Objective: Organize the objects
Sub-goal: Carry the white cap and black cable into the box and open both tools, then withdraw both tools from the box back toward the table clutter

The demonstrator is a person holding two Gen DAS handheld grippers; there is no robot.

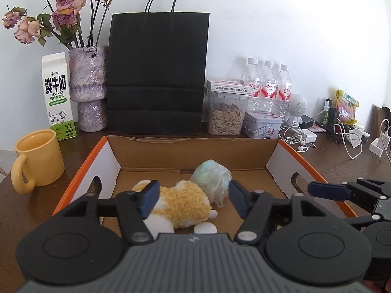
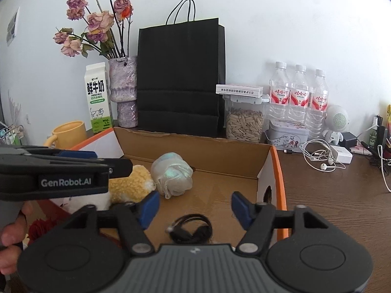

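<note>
On the surface (image 1: pixel 330 161): one cardboard box (image 1: pixel 195 152), open-topped, placed before me as the collection bin.
Black paper bag (image 1: pixel 157 73): one, upright behind the box against the wall.
Water bottles (image 1: pixel 268 85): three, grouped in a row.
Plush toy (image 1: pixel 180 204): one, lying inside the box, in my judgement already sorted.
Wrapped bundle (image 1: pixel 212 179): one, touching the plush toy.
Black cable coil (image 2: pixel 191 229): one, on the box floor beneath my right tool.
Left tool (image 1: pixel 193 199): jaws apart, gripping nothing, above the plush toy.
Right tool (image 2: pixel 195 210): jaws apart, empty.
</note>
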